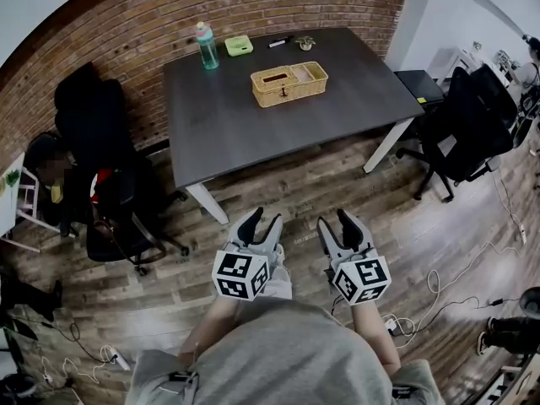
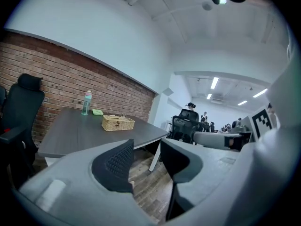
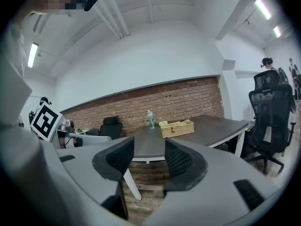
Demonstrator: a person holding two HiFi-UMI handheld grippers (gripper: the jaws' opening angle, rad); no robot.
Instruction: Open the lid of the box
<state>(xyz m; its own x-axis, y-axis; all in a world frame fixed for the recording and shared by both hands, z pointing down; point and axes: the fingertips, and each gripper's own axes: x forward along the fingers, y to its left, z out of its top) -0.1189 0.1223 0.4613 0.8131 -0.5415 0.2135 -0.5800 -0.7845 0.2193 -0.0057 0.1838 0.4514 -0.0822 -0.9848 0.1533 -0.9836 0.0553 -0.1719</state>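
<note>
Brick wall (image 1: 110, 49) and plank floor (image 1: 295, 192) bound the scene. Dark grey counter (image 1: 219, 116) stands on white legs against the wall, with a black office chair (image 1: 460, 121) off its right end. Woven box (image 1: 288, 83) sits on the counter's far half, right of centre, well apart from my tongs. My left tongs (image 1: 263, 218) and right tongs (image 1: 335, 219) hover side by side above the floor, short of the counter, each with jaws apart and nothing between them. Teal bottle (image 1: 207, 45) and green container (image 1: 239, 45) stand near the counter's far edge.
</note>
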